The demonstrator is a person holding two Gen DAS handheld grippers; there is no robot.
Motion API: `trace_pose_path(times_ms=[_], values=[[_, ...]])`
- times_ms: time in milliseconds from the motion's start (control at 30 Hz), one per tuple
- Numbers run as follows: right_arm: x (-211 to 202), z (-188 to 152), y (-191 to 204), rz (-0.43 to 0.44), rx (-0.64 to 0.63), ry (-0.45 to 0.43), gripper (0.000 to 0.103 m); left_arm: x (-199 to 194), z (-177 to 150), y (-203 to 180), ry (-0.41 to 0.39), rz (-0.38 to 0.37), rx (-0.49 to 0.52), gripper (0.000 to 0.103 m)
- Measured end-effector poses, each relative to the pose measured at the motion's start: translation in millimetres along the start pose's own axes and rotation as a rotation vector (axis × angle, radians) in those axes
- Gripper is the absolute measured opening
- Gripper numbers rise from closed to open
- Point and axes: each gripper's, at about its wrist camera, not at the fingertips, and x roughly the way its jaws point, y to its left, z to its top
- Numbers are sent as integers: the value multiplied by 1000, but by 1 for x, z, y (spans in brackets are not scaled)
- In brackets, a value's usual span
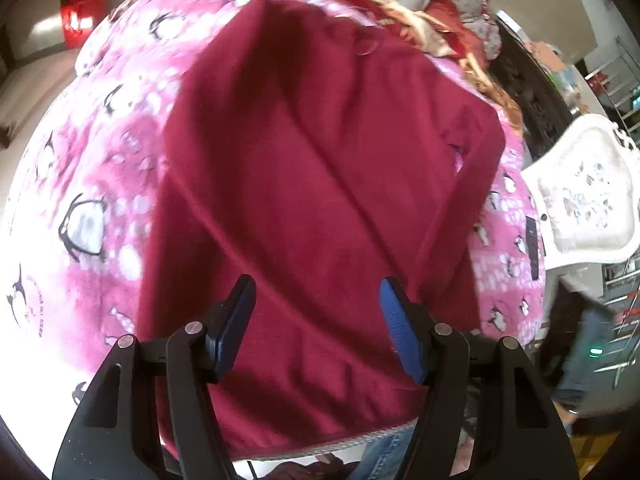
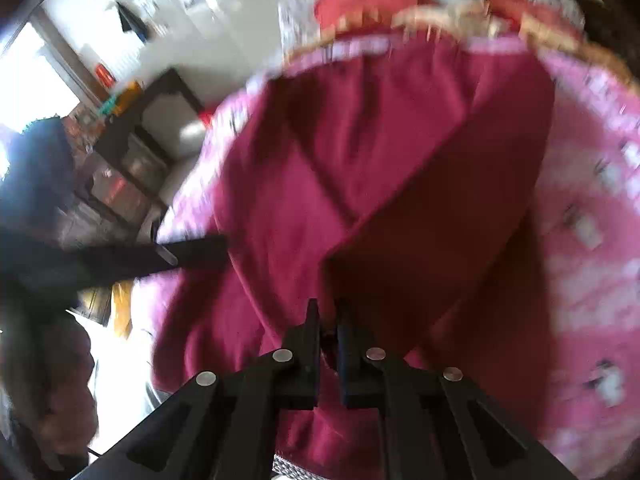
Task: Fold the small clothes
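A dark maroon, soft knit garment with long sleeves lies spread over a bright pink fleece blanket printed with black-and-white penguins, and everything else is placed here relative to that garment. In the left wrist view it covers the middle of the blanket, with one sleeve folded in along its right edge and long diagonal creases running across its body.

The left gripper hovers over the garment's near hem with its jaws spread wide apart; the blue-padded fingers hold nothing, and maroon cloth shows plainly between them.

The right gripper sits at the garment's near edge, its black jaws clenched almost together on a fold of the maroon fabric. From that pinch a large flap of the garment rises and slants across the body beneath. This view is blurred, so finer detail of the grip cannot be told.

Beyond the garment's far end lies a heap of red and gold patterned cloth. To the garment's right, off the blanket's edge, stands a white ornate chair back with pale embroidered upholstery.
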Motion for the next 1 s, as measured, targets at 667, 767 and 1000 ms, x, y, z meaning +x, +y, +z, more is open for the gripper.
trace_pose_path(times_ms=[667,767,1000], values=[[-8,14,-152,130,485,-29,59,60,-15,-77,61,-50,291,5],[0,22,-159,151,504,-22,58,14,-12,-58,8,-111,232,4],[15,31,-142,166,466,-19,58,3,-28,11,45,-21,118,7]])
